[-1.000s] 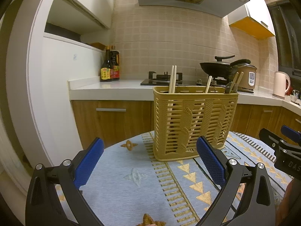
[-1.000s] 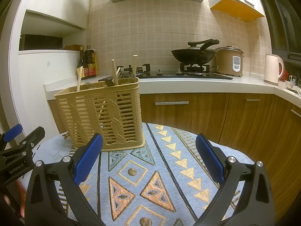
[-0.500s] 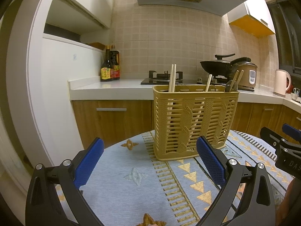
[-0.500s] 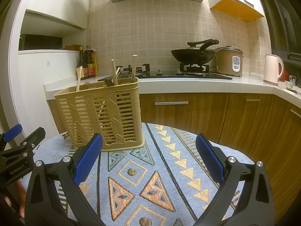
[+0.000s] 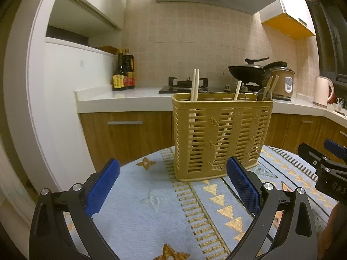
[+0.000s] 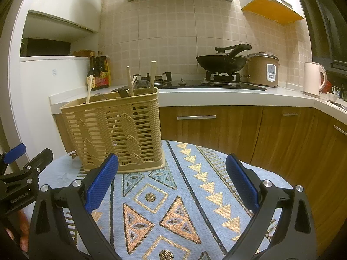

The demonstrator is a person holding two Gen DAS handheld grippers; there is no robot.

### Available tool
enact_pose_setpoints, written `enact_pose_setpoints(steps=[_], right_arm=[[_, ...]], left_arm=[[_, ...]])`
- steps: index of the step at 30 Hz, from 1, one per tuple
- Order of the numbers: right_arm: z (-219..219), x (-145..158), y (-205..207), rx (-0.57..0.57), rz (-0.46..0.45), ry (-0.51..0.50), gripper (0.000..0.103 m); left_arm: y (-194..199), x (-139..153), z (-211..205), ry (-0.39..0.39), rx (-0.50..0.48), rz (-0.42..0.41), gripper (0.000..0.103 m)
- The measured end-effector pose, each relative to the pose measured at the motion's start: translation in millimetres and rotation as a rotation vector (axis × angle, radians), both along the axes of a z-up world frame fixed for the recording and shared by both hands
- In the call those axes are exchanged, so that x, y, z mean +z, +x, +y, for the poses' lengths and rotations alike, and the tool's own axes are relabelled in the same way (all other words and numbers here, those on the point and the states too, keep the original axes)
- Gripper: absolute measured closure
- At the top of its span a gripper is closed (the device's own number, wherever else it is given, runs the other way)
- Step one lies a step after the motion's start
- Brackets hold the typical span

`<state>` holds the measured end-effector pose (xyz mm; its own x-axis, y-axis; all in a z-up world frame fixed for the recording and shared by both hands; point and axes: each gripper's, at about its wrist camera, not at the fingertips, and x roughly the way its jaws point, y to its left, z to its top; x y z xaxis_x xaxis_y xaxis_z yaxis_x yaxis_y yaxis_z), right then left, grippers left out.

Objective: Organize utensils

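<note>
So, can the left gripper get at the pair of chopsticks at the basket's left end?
Probably yes: the left gripper is open and empty, the chopsticks stick up above the basket rim, and nothing stands between them.

— How's the left gripper (image 5: 172, 186)?
— Jaws spread wide, blue pads (image 5: 102, 187) apart, nothing between them, held level and low.
— And the right gripper (image 6: 172, 183)?
— Same: wide apart, nothing gripped, level alongside the left, the two side by side.
</note>
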<state>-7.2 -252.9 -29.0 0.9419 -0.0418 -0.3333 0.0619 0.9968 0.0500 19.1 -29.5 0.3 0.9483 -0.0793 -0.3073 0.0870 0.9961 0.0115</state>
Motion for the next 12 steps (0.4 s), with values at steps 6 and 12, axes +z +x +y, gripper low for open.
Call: enact_pose_setpoints(steps=[6,12], right_arm=[[0.5,-0.3,-1.7,-0.002,-0.001,0.001,0.008],[0.5,-1.0,-1.7,-0.002,0.000,0.001,0.008]], left_arm=[[-0.5,-0.9,1.1,-0.007,-0.017,0.006,0.007],[-0.1,-1.1,3.2,-0.013,-0.005,0.007,0.007]])
